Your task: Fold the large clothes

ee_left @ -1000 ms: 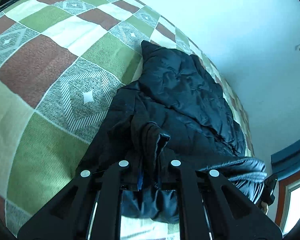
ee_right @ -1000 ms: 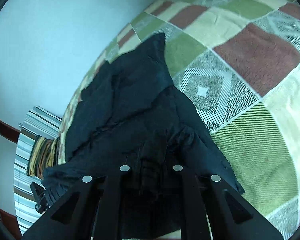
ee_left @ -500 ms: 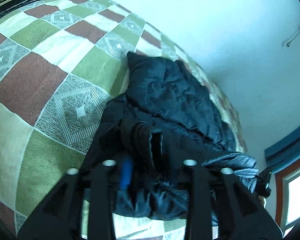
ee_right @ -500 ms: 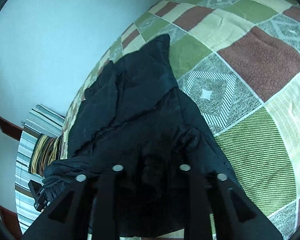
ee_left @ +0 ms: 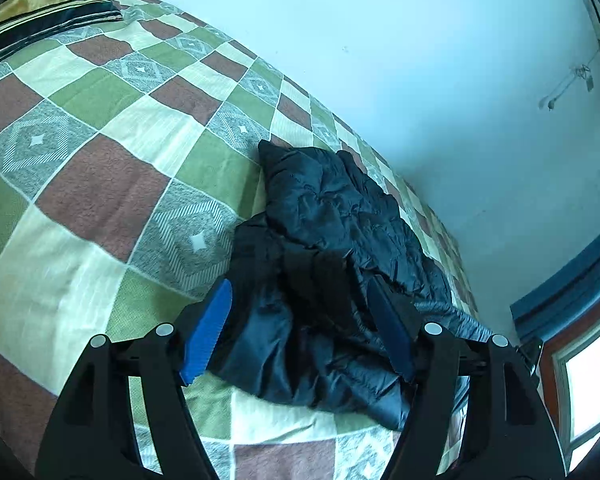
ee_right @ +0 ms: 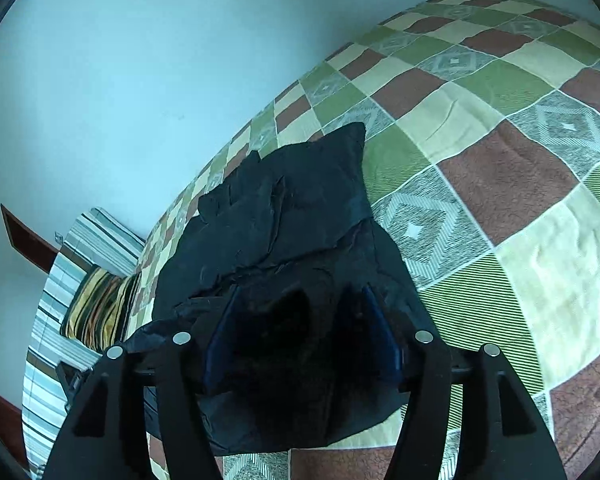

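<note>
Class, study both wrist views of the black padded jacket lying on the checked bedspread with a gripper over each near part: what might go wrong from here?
1. The puffy jacket may spring open: both grippers, left and right, are opening, with the folded layers bunched loosely between the pads.
2. It lies near the edge of the bedspread, so a loose part might slip off.

Bed in checked cover [ee_left: 100, 184] — black puffer jacket [ee_left: 340, 232], striped pillow [ee_left: 48, 4]
</note>
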The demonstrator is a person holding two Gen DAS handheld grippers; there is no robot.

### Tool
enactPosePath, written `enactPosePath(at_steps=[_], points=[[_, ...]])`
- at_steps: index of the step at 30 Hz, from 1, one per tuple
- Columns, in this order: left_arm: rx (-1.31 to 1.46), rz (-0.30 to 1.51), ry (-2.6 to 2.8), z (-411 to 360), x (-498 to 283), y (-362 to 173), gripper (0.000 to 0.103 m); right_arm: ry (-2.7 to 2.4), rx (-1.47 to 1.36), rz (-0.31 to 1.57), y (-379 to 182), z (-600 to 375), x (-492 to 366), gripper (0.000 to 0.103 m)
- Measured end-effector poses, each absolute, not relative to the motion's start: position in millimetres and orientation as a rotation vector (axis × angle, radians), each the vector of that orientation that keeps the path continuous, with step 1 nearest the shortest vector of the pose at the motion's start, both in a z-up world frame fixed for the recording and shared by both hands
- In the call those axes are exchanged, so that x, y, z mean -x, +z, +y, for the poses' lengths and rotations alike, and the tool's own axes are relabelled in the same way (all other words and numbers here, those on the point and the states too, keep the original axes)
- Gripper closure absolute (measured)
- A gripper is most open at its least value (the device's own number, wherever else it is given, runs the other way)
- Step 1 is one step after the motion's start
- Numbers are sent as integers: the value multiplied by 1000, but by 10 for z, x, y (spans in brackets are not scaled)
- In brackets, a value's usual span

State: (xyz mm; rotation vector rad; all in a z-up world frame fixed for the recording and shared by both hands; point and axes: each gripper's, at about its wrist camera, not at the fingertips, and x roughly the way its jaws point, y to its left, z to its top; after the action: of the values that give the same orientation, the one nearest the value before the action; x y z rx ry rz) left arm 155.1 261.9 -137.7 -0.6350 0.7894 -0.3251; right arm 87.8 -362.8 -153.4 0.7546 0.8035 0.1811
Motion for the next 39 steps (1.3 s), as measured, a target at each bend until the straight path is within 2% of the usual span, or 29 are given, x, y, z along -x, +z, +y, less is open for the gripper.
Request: enactPosePath(at_steps=[6,14,23,28,39], points=[[629,782,-348,2688,-1365,-1450,33,173,-777,821,-1623,-3637,-916,43],[415,805,-400,2554,-1295,-1478,33,171,-771,836,-1669,-3602,-945,43],[329,816,-482,2352,-1703,-1452,33,155,-738,866,-1705,-3488,-1081,43],[300,894,-526,2267,-2026,-1537,33,148,-730,872,-1705,-3504,-1127,43],[246,941,-520,2129,-2276,-1619,33,130,-675,844,-1565,-3701,-1102,43]])
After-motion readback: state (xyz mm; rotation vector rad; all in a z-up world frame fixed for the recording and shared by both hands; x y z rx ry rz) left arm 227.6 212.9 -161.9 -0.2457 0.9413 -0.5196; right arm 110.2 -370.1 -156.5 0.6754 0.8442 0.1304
